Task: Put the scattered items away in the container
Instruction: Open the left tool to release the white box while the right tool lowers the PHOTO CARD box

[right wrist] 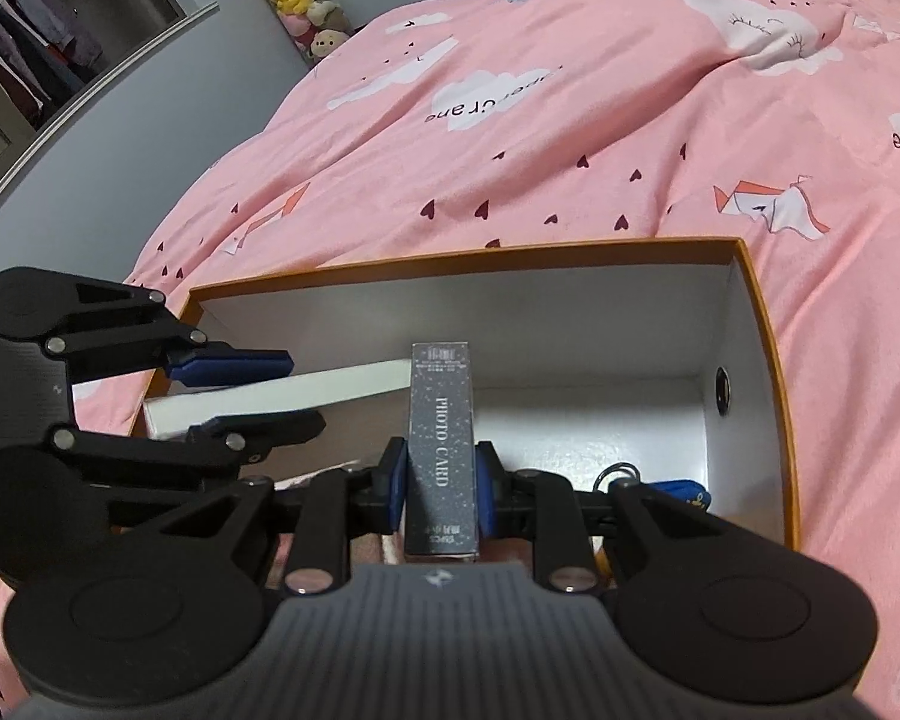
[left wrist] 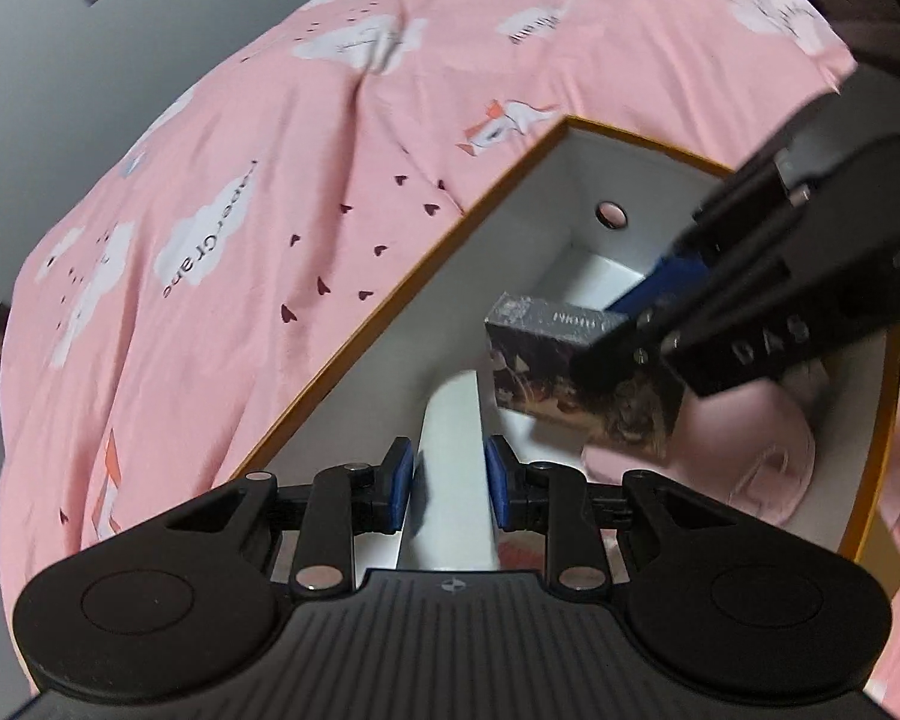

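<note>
Both wrist cameras sit close above the box (left wrist: 576, 138) (right wrist: 462, 258) on the bed; each shows the other gripper, at 2 and 9 o'clock.

My left gripper (left wrist: 449, 480) squeezes a white box (left wrist: 450, 498) inside the bin (left wrist: 390, 324). My right gripper (left wrist: 615, 354) holds a dark box (left wrist: 546, 384) over the bin.

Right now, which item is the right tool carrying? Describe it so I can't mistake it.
On the pink bedspread sits an open orange-edged box with a white interior. Over it, the right tool grips a slim dark speckled carton lettered PHOTO CARD. Beside it, the left tool holds a plain white box with no lettering visible.
</note>
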Available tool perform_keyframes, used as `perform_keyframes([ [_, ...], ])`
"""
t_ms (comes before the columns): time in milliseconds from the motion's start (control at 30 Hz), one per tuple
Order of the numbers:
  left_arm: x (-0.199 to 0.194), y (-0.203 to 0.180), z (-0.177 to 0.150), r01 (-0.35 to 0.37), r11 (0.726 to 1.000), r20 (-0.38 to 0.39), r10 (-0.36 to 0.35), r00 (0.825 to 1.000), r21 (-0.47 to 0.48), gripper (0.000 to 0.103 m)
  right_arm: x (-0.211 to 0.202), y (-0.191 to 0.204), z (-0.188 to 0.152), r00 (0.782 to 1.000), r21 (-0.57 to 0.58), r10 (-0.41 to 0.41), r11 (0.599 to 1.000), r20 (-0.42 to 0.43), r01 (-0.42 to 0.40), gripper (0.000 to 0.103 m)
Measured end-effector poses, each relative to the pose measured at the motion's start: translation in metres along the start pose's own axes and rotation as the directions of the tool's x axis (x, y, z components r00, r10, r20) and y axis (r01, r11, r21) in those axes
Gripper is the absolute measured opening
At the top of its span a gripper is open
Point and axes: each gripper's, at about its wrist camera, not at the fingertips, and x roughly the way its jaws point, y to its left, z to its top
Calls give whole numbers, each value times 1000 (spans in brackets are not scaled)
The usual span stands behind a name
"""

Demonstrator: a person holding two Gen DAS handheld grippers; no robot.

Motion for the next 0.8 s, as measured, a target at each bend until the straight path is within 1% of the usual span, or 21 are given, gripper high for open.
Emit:
perform_keyframes([
  [100, 3, -3, -6, -11, 996, -37, 14, 999, 87, 29, 0, 0, 0, 1000, -1, 0, 1000, -2, 0, 25],
  [133, 5, -4, -10, -17, 993, -56, 23, 998, 113, 25, 0, 0, 0, 1000, -3, 0, 1000, -2, 0, 25],
  [200, 7, -7, -16, -18, 988, -86, 32, 996, 154, 22, 0, 0, -1, 1000, -5, 0, 1000, -2, 0, 25],
  [267, 8, -10, -20, -26, 982, -105, 46, 993, 187, 21, 0, 0, -1, 1000, -5, -2, 1000, -1, 2, 25],
  [367, 10, -11, -24, -16, 981, -133, 43, 990, 194, 21, 0, 1, -2, 1000, -3, -3, 1000, -1, 3, 25],
  [433, 15, -13, -27, -27, 979, -153, 59, 987, 203, 21, 0, 2, -3, 1000, -7, -2, 1000, -3, 2, 25],
  [567, 19, -11, -28, -13, 985, -161, 41, 986, 170, 21, -2, 3, -3, 1000, -8, 2, 1000, -7, -2, 25],
  [633, 24, -12, -29, -18, 983, -174, 50, 983, 183, 22, -2, 2, -3, 1000, 0, 15, 1000, -12, -15, 25],
  [700, 27, -14, -29, -22, 976, -183, 63, 981, 218, 22, -2, 3, -3, 999, 7, 34, 999, -20, -34, 25],
  [800, 31, -12, -25, -10, 976, -208, 56, 977, 218, 25, -1, 6, -4, 999, -4, 32, 999, -23, -32, 25],
])
